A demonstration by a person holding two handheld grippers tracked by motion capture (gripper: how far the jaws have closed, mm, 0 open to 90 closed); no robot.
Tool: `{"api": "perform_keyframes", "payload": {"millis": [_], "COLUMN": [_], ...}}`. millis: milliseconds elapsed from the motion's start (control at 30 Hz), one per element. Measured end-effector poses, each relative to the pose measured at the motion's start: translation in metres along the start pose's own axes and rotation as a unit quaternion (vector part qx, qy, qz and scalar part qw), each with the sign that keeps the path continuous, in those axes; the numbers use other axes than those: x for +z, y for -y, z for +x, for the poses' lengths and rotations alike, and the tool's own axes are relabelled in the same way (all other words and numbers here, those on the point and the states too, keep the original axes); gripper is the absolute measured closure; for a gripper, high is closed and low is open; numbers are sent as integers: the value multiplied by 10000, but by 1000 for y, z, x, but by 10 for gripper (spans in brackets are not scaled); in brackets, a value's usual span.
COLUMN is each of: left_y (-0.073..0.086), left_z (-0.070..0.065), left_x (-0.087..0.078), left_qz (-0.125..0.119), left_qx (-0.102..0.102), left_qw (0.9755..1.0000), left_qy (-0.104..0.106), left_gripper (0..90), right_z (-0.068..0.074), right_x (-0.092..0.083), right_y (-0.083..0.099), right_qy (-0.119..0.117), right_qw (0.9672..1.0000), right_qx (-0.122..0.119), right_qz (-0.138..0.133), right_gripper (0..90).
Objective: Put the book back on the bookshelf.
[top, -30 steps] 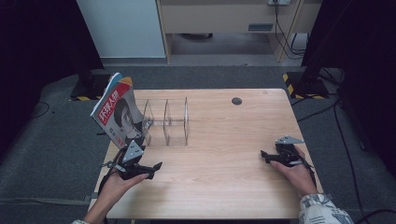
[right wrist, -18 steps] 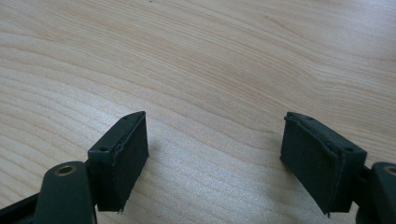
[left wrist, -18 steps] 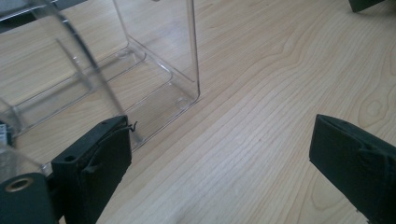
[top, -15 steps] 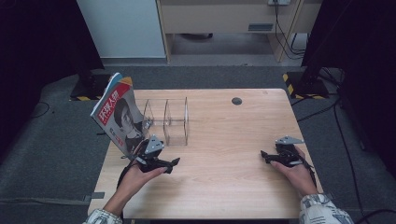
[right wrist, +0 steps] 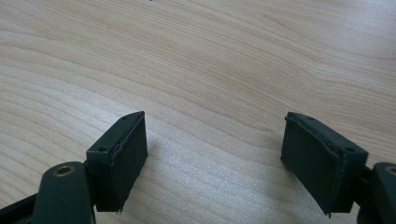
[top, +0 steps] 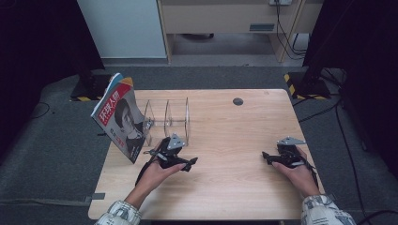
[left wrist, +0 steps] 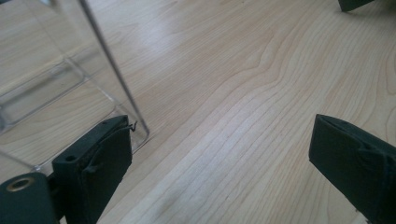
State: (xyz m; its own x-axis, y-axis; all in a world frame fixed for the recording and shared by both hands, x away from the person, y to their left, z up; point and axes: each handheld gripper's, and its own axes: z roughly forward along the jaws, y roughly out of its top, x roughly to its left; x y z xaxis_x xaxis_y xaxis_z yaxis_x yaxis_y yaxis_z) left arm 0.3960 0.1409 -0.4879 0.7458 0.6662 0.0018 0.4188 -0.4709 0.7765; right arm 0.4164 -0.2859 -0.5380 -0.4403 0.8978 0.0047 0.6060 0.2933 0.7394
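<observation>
Both tools are spread and empty — the left tool (top: 185,161) sits just beside the clear rack (top: 168,118), far nearer than the right tool (top: 268,157) across the surface (top: 234,187).

Right tool (right wrist: 215,158) jaws wide apart over bare wooden table (right wrist: 210,60).
</observation>
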Motion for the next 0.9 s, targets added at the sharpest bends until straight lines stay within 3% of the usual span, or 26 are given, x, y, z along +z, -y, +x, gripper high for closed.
{"api": "perform_keyframes", "payload": {"millis": [733,900], "left_y": [-8,-10], "left_z": [-34,-40], "left_x": [60,72], "left_qz": [630,669], "left_qx": [223,206], "left_qw": [9975,9973], "left_qy": [231,229], "left_gripper": [56,56], "right_z": [-1,-1], "right_x": [-1,-1], "right_y": [0,1], "right_qy": [-26,-20], "right_qw": [10000,10000], "right_qx": [3,-5], "right_qz": [9,2], "right_gripper": [222,221]}}
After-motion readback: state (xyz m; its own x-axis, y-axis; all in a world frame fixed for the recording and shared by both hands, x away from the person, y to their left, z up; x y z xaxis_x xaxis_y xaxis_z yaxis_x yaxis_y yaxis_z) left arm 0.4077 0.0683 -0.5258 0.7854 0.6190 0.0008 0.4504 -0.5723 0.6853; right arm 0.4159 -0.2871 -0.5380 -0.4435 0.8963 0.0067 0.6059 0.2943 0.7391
